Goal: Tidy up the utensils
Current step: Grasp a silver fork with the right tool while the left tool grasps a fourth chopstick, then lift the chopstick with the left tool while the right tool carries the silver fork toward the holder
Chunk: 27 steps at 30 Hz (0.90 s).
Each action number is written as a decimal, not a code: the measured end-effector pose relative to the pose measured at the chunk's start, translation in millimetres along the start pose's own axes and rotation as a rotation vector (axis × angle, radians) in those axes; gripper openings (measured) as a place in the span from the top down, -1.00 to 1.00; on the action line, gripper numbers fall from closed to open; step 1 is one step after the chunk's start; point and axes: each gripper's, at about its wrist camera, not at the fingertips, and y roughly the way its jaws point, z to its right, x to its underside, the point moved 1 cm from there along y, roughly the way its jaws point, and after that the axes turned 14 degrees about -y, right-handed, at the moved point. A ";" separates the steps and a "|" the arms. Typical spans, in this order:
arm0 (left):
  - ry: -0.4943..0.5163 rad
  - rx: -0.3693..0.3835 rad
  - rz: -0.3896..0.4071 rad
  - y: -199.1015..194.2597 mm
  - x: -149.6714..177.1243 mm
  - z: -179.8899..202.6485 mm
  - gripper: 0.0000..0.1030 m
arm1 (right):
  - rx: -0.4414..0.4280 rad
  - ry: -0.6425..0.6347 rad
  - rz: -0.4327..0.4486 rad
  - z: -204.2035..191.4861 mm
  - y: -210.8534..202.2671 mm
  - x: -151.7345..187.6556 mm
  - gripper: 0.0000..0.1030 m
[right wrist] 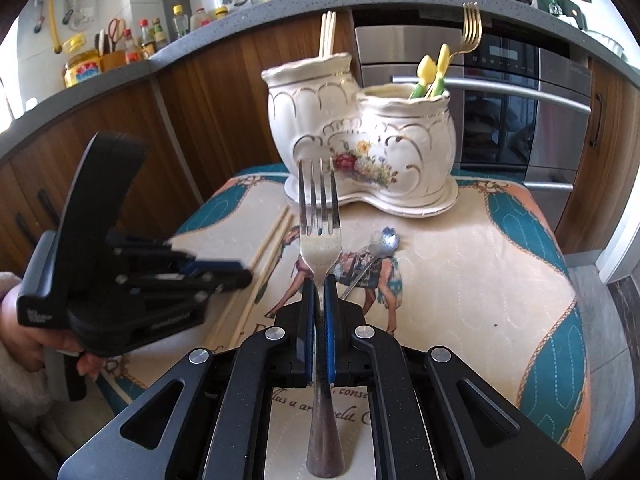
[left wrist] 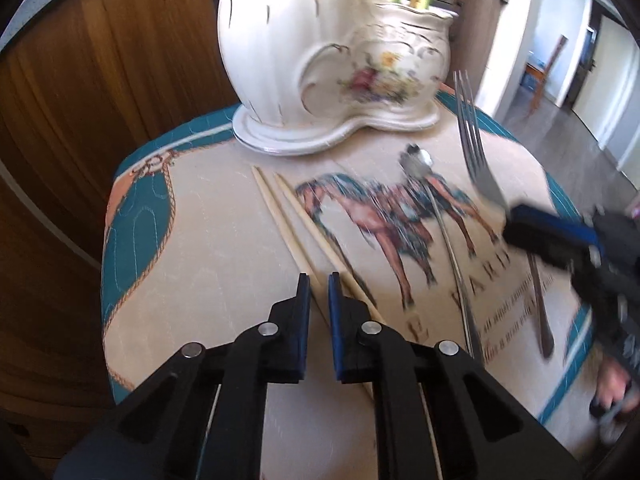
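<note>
The right gripper (right wrist: 319,280) is clamped on a steel fork (right wrist: 319,240) at its neck, tines up at frame centre, handle hanging below. The fork looks stiff, light and slick, so a hold nearer the neck should keep it from pivoting. The left gripper (left wrist: 319,280) hovers above two wooden chopsticks (left wrist: 288,216), jaws slightly apart and holding nothing. A teaspoon (left wrist: 436,216) lies on the horse-print cloth (left wrist: 200,240). The fragile ceramic two-compartment holder (right wrist: 360,140), upper centre, already carries chopsticks and utensils that may crowd the fork's entry.
</note>
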 end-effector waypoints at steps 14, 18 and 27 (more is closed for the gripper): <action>0.025 -0.031 -0.072 -12.8 17.6 -18.3 0.31 | -0.001 -0.003 0.002 -1.4 -1.6 -3.6 0.88; 0.040 -0.022 -0.072 -16.4 22.3 -15.2 0.84 | 0.004 0.001 0.015 1.1 -6.3 -4.9 0.88; 0.019 0.023 -0.001 -40.2 15.5 -35.0 0.89 | 0.014 0.001 0.096 5.2 -21.7 -12.8 0.88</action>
